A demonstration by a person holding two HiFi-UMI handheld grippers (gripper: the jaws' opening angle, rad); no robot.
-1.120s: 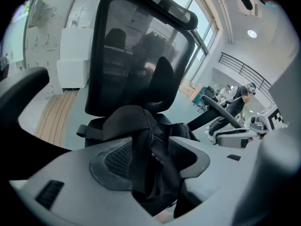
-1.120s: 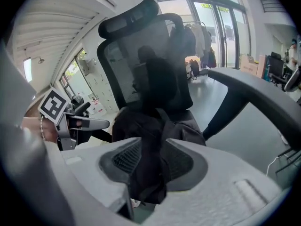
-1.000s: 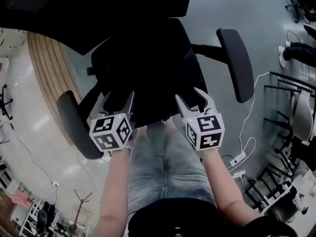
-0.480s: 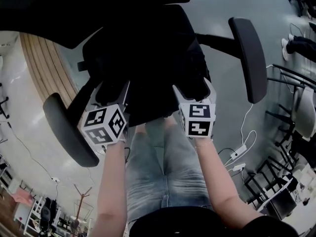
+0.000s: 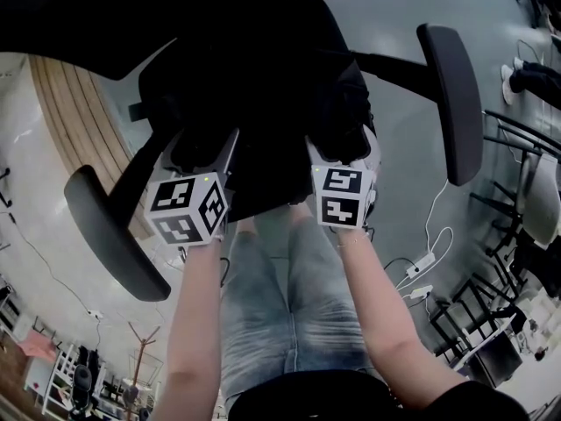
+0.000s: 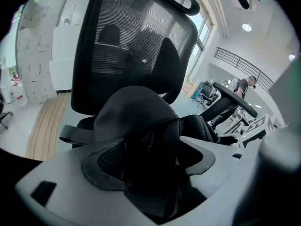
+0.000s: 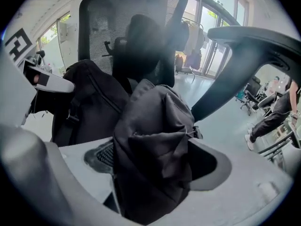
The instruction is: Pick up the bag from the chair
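I have brought my left gripper [image 5: 206, 152] and right gripper [image 5: 342, 152] down onto the bag [image 5: 263, 86] on the chair [image 5: 451, 95], and both jaws have just spread wide around unpinched folds of it, so I judge closing comes next.

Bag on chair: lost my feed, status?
Jaws of left gripper and right gripper just opening, fold of bag between each pair. Bag on chair, not gripped. Nothing in the way.

A pale grey floor [image 5: 390, 11] is seen, with a wooden slatted strip [image 5: 83, 121] at ten o'clock, a white power strip [image 5: 423, 265] at four o'clock, and daylit windows [image 7: 214, 48] beyond.
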